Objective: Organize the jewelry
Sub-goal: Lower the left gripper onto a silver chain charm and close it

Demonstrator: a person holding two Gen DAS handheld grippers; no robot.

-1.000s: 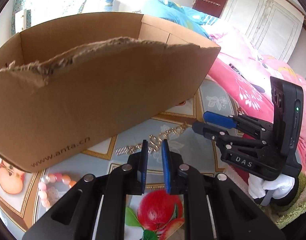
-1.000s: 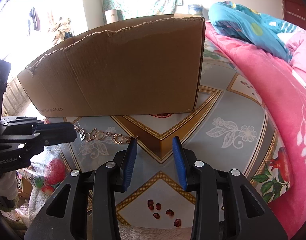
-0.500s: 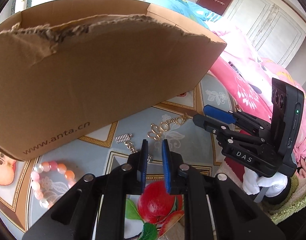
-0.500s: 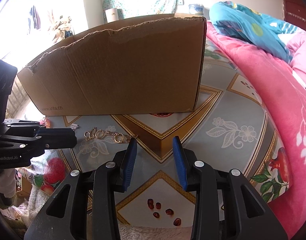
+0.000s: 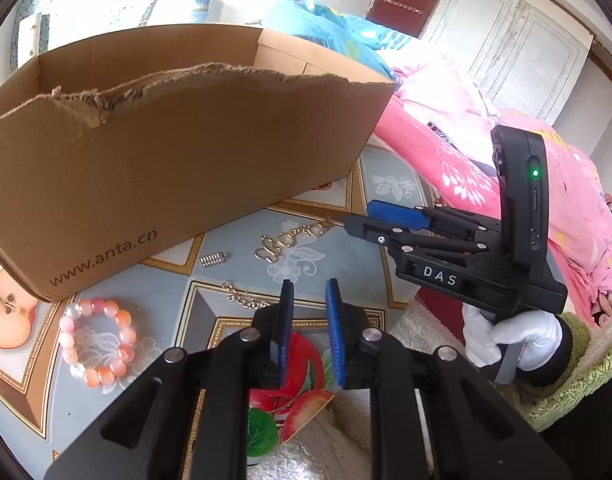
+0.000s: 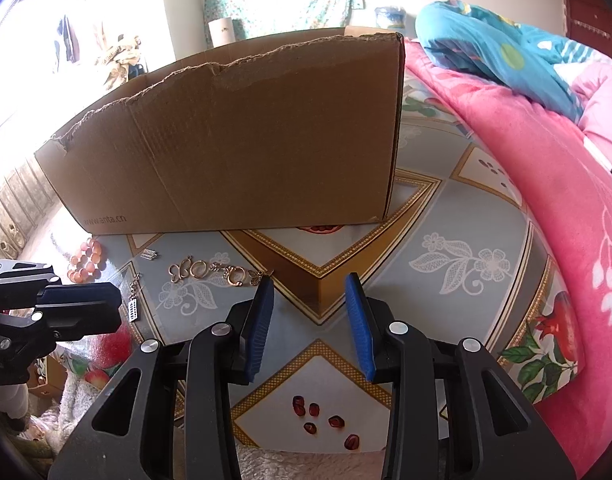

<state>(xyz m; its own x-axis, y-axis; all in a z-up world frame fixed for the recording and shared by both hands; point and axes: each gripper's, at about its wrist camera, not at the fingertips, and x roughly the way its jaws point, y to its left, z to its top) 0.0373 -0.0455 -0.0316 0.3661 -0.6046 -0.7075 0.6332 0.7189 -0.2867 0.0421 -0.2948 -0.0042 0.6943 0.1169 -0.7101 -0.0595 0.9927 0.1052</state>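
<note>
Chain (image 5: 242, 299) of small gold links lies loose on the bench (image 5: 329, 264), just beyond the tips of the left hand-held gripper (image 5: 309, 292) and a little to their left, its long axis running slantwise toward the near edge. A second, larger gold chain (image 5: 294, 237) lies further in, its line pointing at the right hand-held gripper (image 5: 365, 220). A pink bead bracelet (image 5: 96, 342) rests off toward the left corner, below the cardboard box (image 5: 166, 168). The left jaws have just been opening and stand narrowly parted, with nothing between them; the right jaws stand parted and empty. In my judgement the left hand is nearer the small chain and should take it across its line.
</note>
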